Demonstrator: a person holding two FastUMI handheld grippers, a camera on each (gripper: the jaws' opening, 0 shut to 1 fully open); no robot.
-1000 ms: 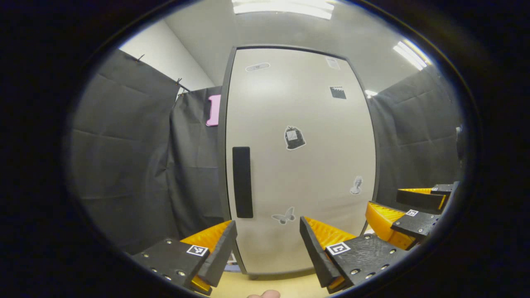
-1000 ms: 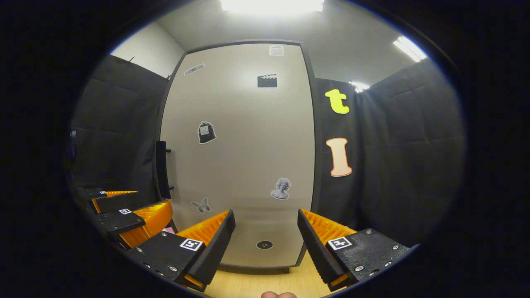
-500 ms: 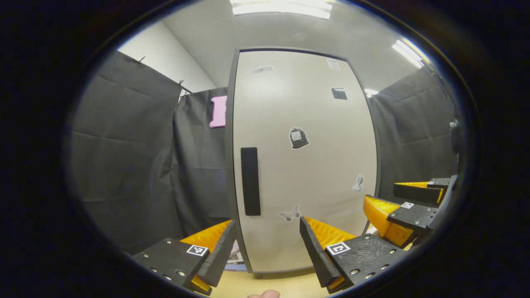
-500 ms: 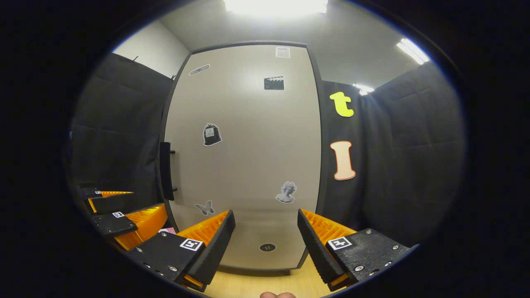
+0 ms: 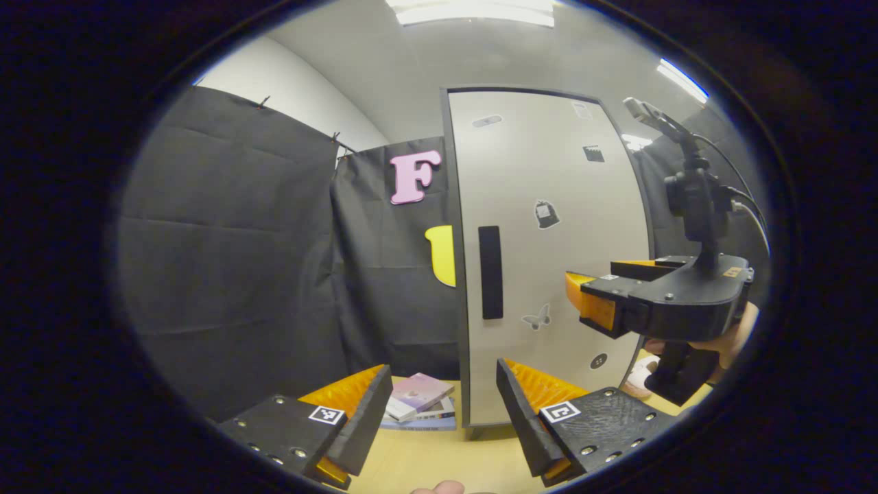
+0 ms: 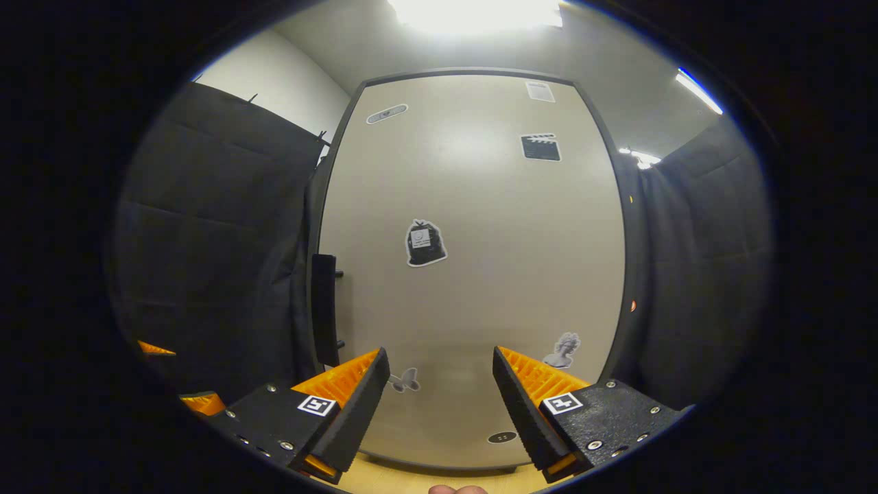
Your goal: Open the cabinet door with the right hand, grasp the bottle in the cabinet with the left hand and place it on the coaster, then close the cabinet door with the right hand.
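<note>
At the far left of the left gripper view hangs the booth's black cloth wall (image 5: 226, 240); below it a small stack of books (image 5: 420, 401) lies on the wooden tabletop (image 5: 439, 456), just beside the cabinet's lower left corner. Left gripper (image 5: 442, 405): jaws spread wide, nothing between them, held low and back from the cabinet door (image 5: 549, 171). Door is shut, flush in its dark frame. Vertical black handle (image 5: 490, 272) sits along the door's left edge.

Further right in the same view, the right gripper (image 5: 621, 291) is raised in front of the door, to the right of the handle, with a hand (image 5: 734, 336) on its grip below. In the right gripper view its own jaws (image 6: 439, 398) stand open and empty, aimed at the lower middle of the door (image 6: 480, 288); the handle (image 6: 324, 309) lies off to their left, apart from both fingers.

Bottle: presumably inside the closed cabinet. Coaster: not identified.

Step in hand, as judged: first one, right gripper approaching to open the door. Next move calls for shifting the right gripper leftward to bracket the handle, closing on it, then pulling along the hinge arc. Left gripper should stay clear of the swing.
</note>
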